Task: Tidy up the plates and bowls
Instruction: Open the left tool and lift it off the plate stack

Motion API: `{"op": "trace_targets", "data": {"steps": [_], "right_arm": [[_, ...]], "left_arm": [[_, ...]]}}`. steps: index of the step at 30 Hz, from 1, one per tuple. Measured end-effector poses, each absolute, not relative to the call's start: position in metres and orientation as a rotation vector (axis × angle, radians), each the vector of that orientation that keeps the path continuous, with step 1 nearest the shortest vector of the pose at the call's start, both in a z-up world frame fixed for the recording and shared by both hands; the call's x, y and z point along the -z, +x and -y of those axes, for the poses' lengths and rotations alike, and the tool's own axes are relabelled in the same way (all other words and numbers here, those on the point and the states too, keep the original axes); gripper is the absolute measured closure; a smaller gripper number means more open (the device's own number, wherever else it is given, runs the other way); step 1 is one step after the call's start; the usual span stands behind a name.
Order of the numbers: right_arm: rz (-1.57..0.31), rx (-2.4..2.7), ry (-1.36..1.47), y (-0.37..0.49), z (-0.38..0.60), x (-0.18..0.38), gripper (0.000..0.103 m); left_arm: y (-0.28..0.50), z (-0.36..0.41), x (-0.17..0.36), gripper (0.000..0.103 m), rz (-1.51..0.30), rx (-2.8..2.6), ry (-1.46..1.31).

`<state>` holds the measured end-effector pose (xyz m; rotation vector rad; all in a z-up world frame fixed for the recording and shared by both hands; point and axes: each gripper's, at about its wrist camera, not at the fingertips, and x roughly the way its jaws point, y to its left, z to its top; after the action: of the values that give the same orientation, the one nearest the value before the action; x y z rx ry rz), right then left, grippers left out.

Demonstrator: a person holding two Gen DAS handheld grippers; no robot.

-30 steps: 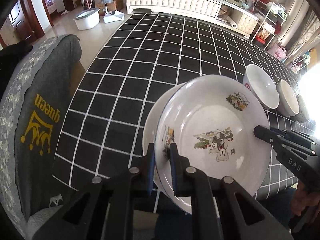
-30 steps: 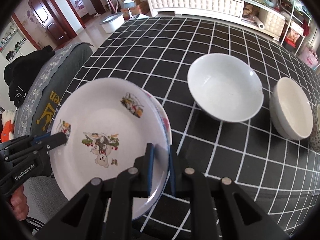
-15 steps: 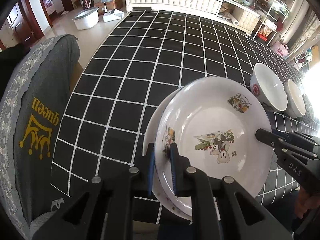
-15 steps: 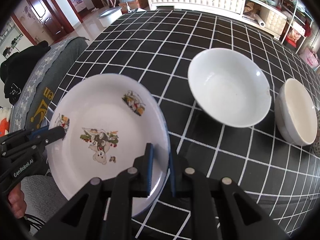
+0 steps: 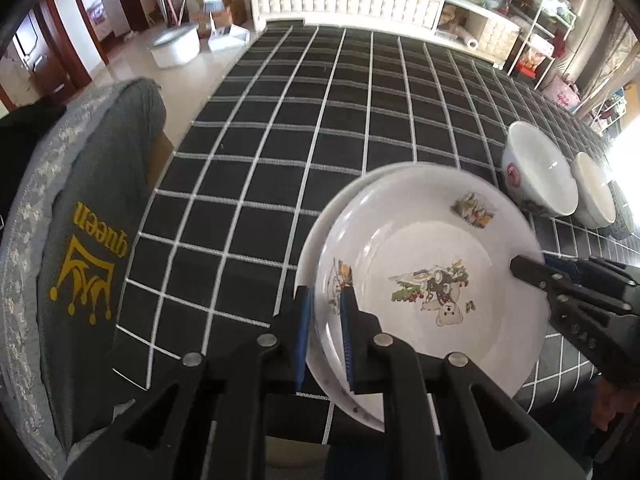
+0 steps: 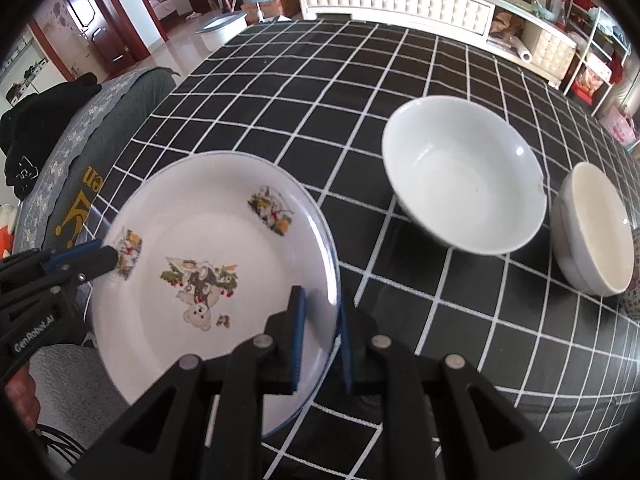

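Checked table [image 6: 400, 64], plate [image 6: 208, 240] face up, tilted

plate [image 6: 208, 264]: white, thin blue rim, cartoon bear and fruit prints | tablecloth [image 5: 304, 128]: black, white grid | large bowl [image 6: 460, 172]: plain white | small bowl [image 6: 596, 232]: cream inside | chair cover [image 5: 92, 220], left of frame: grey, yellow crown print

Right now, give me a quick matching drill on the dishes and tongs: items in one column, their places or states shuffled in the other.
1. picture plate
2. big white bowl
3. small cream bowl
4. plain plate

a. far right on the tablecloth
b. under the gripped plate
c. pinched at both rims by tongs
d. between plate and small bowl

Pairs: 1-c, 2-d, 3-a, 4-b
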<state>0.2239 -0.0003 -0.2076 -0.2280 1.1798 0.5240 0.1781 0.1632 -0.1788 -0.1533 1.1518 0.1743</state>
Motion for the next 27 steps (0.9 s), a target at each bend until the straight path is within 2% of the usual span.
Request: {"op": "trace_targets", "data": {"steps": [3, 8, 11, 13, 16, 17, 20, 23, 24, 25, 27], "right_arm": [[-1.174, -0.526, -0.23, 0.221, 0.002, 0.206, 0.084], [-1.177, -0.545, -0.16, 0.219, 0.013, 0.2, 0.081], [-1.16, -0.571, -0.134, 0.215, 0.021, 0.19, 0.07], [-1.149, -0.586, -0.11, 0.212, 0.028, 0.181, 0.066], [-1.127, -0.577, -0.098, 0.208, 0.04, 0.167, 0.056], [-1.114, -0.573, -0.097, 0.207, 0.044, 0.161, 0.05], [-1.08, -0.553, -0.099, 0.205, 0.057, 0.145, 0.04], [-1.049, -0.533, -0.092, 0.205, 0.072, 0.129, 0.037], [-1.034, -0.523, -0.091, 0.205, 0.079, 0.122, 0.037], [-1.024, -0.515, -0.09, 0.206, 0.083, 0.116, 0.035], [-1.008, -0.504, -0.088, 0.208, 0.093, 0.108, 0.034]], "left_arm": [[0.175, -0.16, 0.169, 0.081, -1.128, -0.149, -0.136], [0.174, -0.154, 0.163, 0.08, -1.122, -0.131, -0.14], [0.172, -0.147, 0.157, 0.08, -1.112, -0.115, -0.155], [0.171, -0.136, 0.149, 0.08, -1.101, -0.083, -0.158], [0.17, -0.116, 0.136, 0.065, -1.071, -0.054, -0.124], [0.169, -0.111, 0.132, 0.064, -1.061, -0.047, -0.118], [0.169, -0.09, 0.116, 0.062, -1.034, -0.001, -0.103], [0.173, -0.071, 0.103, 0.061, -1.018, 0.032, -0.088], [0.175, -0.066, 0.1, 0.059, -1.018, 0.04, -0.083], [0.177, -0.06, 0.096, 0.053, -1.019, 0.052, -0.076], [0.182, -0.051, 0.09, 0.05, -1.01, 0.073, -0.073]]}}
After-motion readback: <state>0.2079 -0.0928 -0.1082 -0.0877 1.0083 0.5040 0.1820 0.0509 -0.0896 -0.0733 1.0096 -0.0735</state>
